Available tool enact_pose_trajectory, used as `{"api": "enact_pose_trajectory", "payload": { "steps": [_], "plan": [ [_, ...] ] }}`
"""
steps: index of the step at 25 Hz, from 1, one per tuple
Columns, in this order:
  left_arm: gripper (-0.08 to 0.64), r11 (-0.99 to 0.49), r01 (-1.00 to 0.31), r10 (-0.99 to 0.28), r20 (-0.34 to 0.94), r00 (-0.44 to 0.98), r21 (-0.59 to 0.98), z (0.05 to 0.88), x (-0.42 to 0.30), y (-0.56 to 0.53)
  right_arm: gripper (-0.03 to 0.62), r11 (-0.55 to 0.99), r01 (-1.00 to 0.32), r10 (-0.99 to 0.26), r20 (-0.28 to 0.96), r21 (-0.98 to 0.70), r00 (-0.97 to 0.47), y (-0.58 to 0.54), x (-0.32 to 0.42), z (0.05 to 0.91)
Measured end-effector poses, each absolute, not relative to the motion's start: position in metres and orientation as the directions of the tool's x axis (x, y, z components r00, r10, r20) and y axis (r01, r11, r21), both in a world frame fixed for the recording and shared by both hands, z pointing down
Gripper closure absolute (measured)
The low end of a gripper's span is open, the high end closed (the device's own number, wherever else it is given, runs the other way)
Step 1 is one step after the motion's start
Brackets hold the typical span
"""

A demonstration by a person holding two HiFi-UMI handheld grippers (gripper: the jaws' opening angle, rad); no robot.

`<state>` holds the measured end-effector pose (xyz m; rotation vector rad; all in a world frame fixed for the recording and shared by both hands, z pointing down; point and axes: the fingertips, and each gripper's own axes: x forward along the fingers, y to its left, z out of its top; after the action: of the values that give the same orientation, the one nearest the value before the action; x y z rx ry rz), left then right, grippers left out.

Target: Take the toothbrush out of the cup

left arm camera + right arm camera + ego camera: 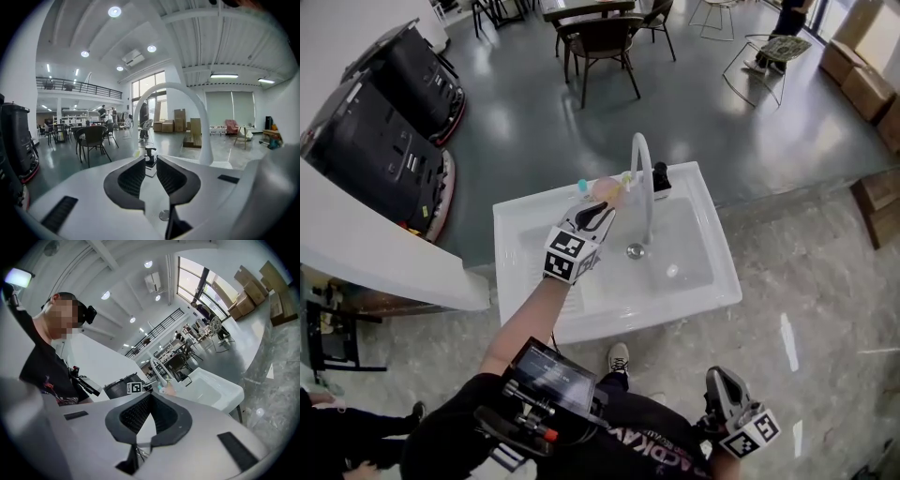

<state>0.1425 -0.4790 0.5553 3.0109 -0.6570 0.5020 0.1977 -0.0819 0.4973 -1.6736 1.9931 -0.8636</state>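
Observation:
A pale pink cup (603, 188) stands on the back rim of the white sink (525, 220), with a toothbrush (624, 180) sticking out of it toward the tap. My left gripper (602, 212) reaches over the basin and stops just short of the cup. Its jaws stand a narrow gap apart with nothing between them. In the left gripper view that gap frames only the sink deck and a small black fitting (150, 157); the cup is out of frame. My right gripper (724, 389) hangs low beside the person's leg, shut and empty. From there the cup (170, 390) looks small and far.
A curved white tap (643, 178) arches over the basin right of the cup, above the drain (635, 250). The black fitting (660, 178) sits on the back rim. Dark chairs (602, 42) stand behind, black machines (384, 141) and a white counter (366, 253) at left.

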Motion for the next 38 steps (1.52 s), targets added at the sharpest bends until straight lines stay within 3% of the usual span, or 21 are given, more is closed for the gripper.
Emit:
{"api": "enact_pose_trajectory", "payload": {
  "steps": [18, 38],
  "plan": [
    [0.492, -0.886, -0.237, -0.43, 0.516, 0.741, -0.398, 0.61, 0.193, -0.537, 0.583, -0.023, -0.73, -0.985, 0.139, -0.683, -0.099, -0.07, 0.21, 0.507],
    [0.492, -0.882, -0.156, -0.423, 0.604, 0.675, -0.444, 0.637, 0.208, -0.561, 0.583, -0.058, -0.71, -0.984, 0.16, -0.702, -0.078, -0.073, 0.22, 0.516]
  ]
}}
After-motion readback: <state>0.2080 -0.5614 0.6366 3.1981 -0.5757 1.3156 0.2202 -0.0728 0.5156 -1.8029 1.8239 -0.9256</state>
